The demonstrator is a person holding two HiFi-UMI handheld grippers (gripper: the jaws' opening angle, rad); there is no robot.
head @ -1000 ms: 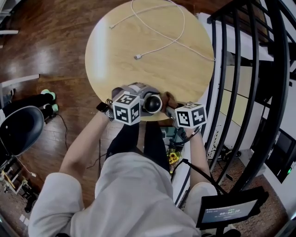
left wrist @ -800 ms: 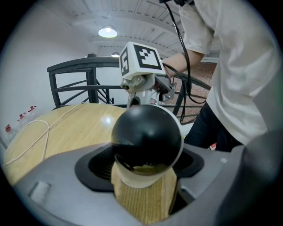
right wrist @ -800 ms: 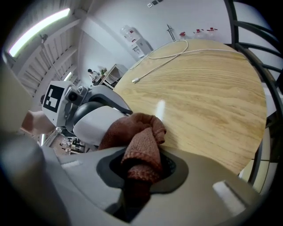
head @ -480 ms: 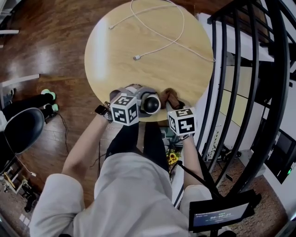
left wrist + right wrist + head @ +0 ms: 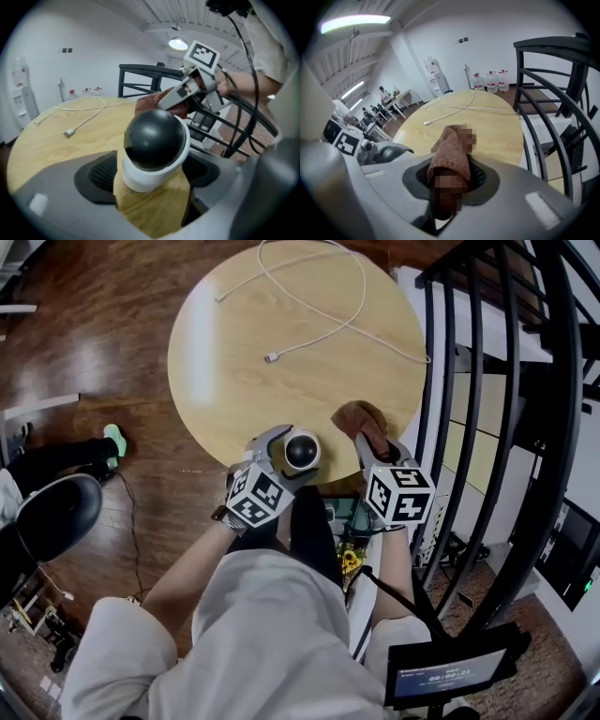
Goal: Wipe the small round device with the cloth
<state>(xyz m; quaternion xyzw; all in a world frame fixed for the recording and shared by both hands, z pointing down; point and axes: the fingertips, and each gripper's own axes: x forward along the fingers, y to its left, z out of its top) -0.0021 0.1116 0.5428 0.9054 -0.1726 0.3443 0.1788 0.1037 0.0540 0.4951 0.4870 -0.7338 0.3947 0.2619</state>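
Note:
The small round device, a black dome in a white ring, stands near the round wooden table's front edge. My left gripper is around it. Its jaws have just been opening, and the device stands between the pads on the wood. My right gripper is shut on a brown knitted cloth, which it holds over the table just right of the device. In the right gripper view the cloth sticks out of the jaws. The left gripper view shows the right gripper and cloth behind the device.
A white cable loops over the far half of the table. A black metal railing runs close along the right side. A dark chair stands on the wood floor at the left. The device sits near the table's front rim.
My right gripper has lifted forward from the table's edge with the cloth, ending beside the device. My left gripper has rolled, and its marker cube has swung down and back.

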